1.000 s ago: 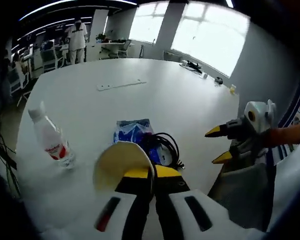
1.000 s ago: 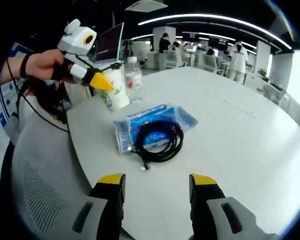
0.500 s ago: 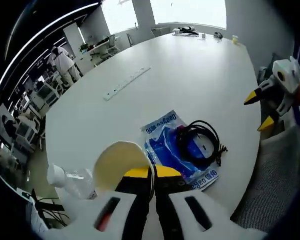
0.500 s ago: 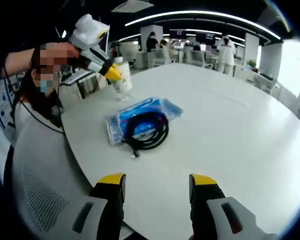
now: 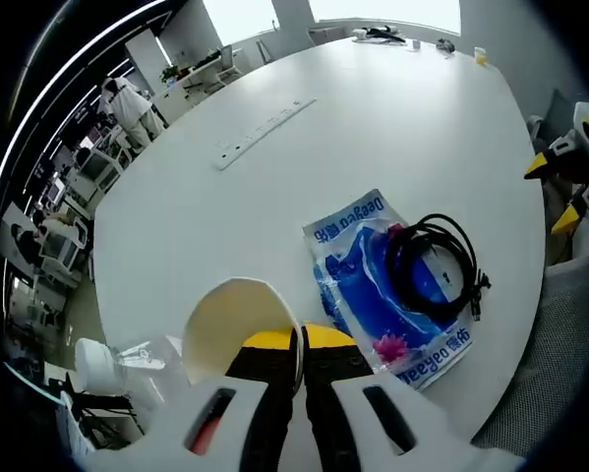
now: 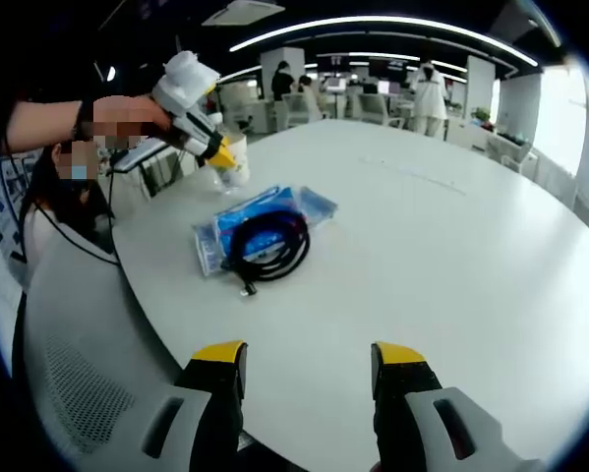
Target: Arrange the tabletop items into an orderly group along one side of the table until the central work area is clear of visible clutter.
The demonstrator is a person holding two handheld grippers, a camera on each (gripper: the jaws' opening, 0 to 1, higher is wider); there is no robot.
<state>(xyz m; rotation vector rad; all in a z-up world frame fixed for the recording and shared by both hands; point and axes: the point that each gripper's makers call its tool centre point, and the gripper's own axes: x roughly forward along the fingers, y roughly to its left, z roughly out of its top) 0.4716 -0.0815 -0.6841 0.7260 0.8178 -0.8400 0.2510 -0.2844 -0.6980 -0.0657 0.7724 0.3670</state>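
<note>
- The left hand-held gripper is clenching its yellow-tipped jaws on the rim of a paper cup; the cup's pale open mouth is showing just above and to the left of the jaw tips in the left gripper view.
- In the right gripper view, the same hand-held gripper is appearing at upper left, gripped by a person's hand, with the cup sitting at its tip over the near edge of the white table.
- A clear plastic bottle with a white cap is lying or leaning just to the left of the left hand-held gripper's body, low in the left gripper view; its exact posture cannot be determined.
- A blue plastic packet is lying flat on the table just ahead and to the right of the left hand-held gripper's jaws.
- A coiled black cable is resting on the packet's right portion, with a loose end trailing onto the table.
- A white power strip is lying well ahead of the left hand-held gripper, apart from the packet.
- The right hand-held gripper is released, its jaws standing apart with nothing between them, held over the table edge well short of the packet and cable.
</note>
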